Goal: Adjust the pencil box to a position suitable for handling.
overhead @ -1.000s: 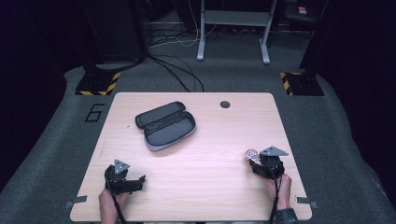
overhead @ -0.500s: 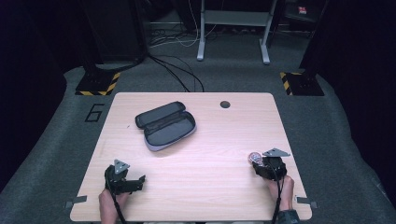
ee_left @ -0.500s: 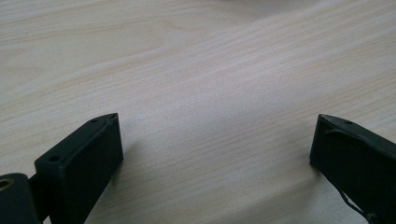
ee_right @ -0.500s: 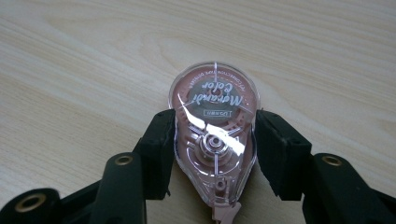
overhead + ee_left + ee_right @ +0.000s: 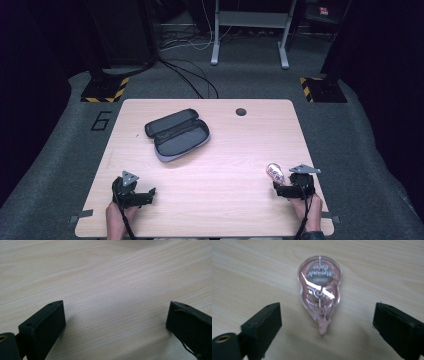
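A pink, clear-shelled correction tape dispenser point(image 5: 274, 172) point(image 5: 319, 292) lies flat on the wooden table point(image 5: 235, 150) near its right front corner. My right gripper point(image 5: 280, 187) point(image 5: 327, 315) sits just behind it. Its jaws have just been opening and now stand wide apart. The dispenser's tip lies between the jaw tips, touching neither pad. My left gripper point(image 5: 149, 195) point(image 5: 115, 312) rests low over bare wood at the front left, open, with nothing between its jaws. An open dark pencil case point(image 5: 177, 134) lies at the table's middle left, far from both grippers.
A round cable hole point(image 5: 241, 111) sits near the table's far edge. Beyond the table are grey carpet, a desk frame point(image 5: 249, 30), cables and hazard-striped bases point(image 5: 104, 90). The person's hands point(image 5: 118, 220) come in over the front edge.
The right gripper drew back a little toward the front edge, and its jaws went from shut to wide open, leaving the correction tape on the table. The left gripper stayed put.
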A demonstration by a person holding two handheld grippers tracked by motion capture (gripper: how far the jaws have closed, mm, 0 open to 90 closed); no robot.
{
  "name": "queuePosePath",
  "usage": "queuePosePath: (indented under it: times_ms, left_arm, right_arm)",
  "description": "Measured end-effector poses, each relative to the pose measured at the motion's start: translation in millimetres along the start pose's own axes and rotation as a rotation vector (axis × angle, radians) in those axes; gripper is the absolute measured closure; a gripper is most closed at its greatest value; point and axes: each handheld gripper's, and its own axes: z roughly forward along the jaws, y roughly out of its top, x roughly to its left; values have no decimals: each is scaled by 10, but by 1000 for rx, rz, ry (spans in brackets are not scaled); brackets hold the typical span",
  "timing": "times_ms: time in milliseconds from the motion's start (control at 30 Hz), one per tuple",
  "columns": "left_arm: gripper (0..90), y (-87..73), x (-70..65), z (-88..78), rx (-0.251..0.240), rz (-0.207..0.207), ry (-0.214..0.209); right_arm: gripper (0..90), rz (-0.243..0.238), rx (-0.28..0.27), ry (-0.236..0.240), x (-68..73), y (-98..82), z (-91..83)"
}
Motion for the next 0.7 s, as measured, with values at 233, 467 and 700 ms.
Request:
queuePosePath:
  times_ms: [233,467,700]
  left_arm:
    - [21,13,-13,11,3,-15,17]
    - [30,106,27,-1,0,-52,9]
    - [42,364,126,-21,-34,-76,-20]
  right_arm:
    - [0,16,-5,-16,-97,-228,-150]
    - [0,11,8,-24,-133,-292,-112]
    - [0,-2,1,-17,-151,-304,-108]
